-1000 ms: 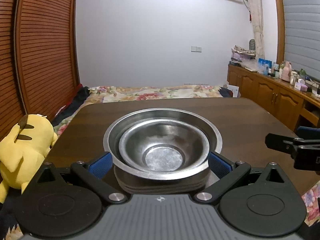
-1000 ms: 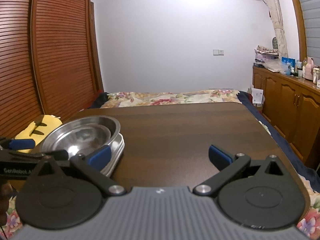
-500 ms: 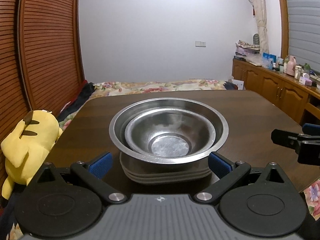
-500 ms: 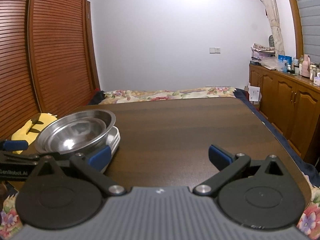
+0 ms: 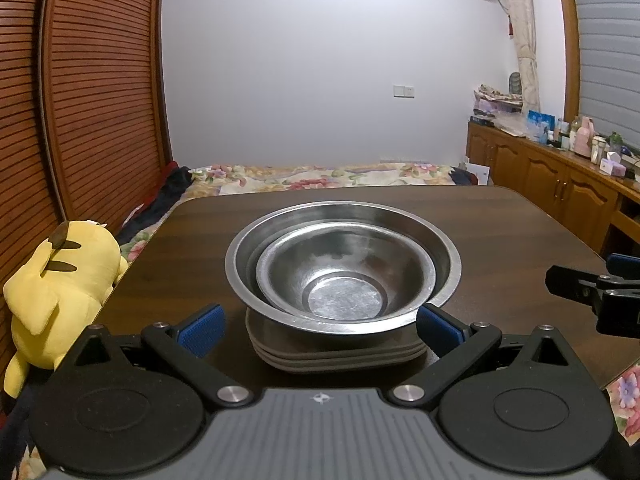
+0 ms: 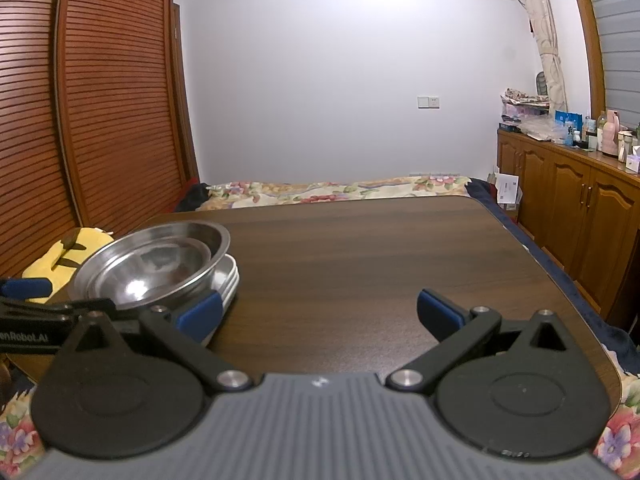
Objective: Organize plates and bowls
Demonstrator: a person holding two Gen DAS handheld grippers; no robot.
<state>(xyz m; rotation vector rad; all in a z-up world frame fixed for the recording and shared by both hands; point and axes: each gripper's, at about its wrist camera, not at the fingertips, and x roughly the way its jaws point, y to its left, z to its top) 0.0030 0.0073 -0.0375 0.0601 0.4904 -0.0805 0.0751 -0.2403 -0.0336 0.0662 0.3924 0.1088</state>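
A dark wooden tabletop [image 5: 500, 232] carries the whole set: a stack of plates [image 5: 336, 354], a large steel bowl [image 5: 444, 256] on it, a smaller bowl [image 5: 344, 276] nested inside. The stack sits just ahead of the left gripper [image 5: 320, 326], between its spread fingers. The right gripper [image 6: 320, 314], also spread and empty, has it beyond its left finger. Drawing back level and clear of the rim looks the safest finish.

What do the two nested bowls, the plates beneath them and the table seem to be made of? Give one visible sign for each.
Large bowl and small bowl: probably stainless steel, with a brushed grey sheen and reflections.
Plates: pale, smooth and glossy, perhaps ceramic or melamine; the look leaves it open.
Table: dark wood or wood-look laminate, with grain streaks and a satin sheen.
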